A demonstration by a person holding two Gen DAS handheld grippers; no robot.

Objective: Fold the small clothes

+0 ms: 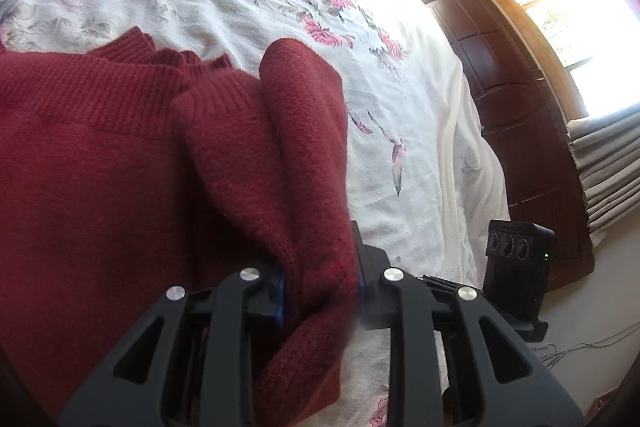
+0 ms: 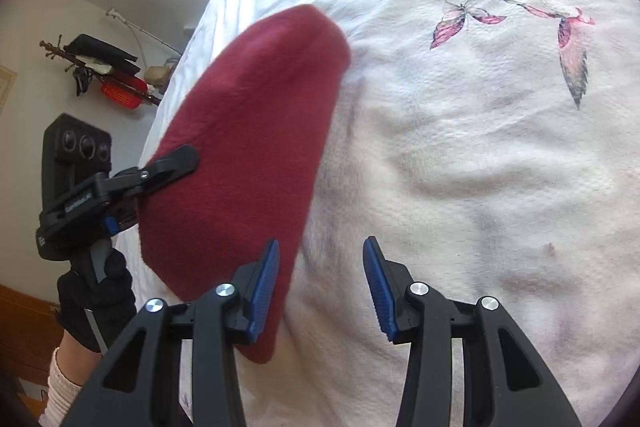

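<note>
Left gripper (image 1: pixel 322 291) clamped on dark red knit sweater (image 1: pixel 120 167) — lifting a fold clear of floral bedspread (image 2: pixel 460 147); right gripper (image 2: pixel 322 287) spread, empty — ready to assist.

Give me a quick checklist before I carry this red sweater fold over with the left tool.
1. Left tool shut on the red sweater: ok, knit bunched between its fingers.
2. Right tool free of cloth: ok, open, its left pad beside the lifted fold.
3. Bedspread ahead bare for landing: ok.
4. Ribbed hem lying flat: not ok, rumpled.
5. Whole sweater outline aligned: cannot tell, mostly out of view.
</note>
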